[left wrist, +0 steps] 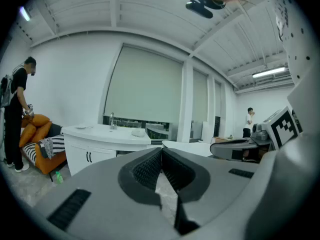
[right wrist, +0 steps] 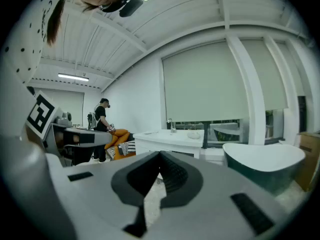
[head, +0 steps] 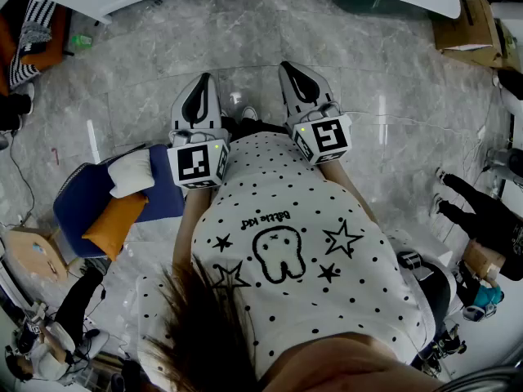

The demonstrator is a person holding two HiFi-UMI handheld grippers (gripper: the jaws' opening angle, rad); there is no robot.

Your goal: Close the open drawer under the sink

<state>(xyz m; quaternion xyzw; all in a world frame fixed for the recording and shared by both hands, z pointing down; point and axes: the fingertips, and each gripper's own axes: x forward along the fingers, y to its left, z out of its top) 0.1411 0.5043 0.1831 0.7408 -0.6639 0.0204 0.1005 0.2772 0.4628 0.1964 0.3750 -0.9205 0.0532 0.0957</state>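
Left tongs and right tongs are both clenched on nothing, well apart from the sink counter, and since its drawer can't be made out below, a blind approach risks shoving the cupboard doors instead.

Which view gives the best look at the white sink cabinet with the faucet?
Left gripper view: the white sink cabinet shows its countertop, faucet and front doors. Right gripper view shows it smaller, its lower front hidden behind the right gripper. Head view catches only a white edge at top left, possibly it.
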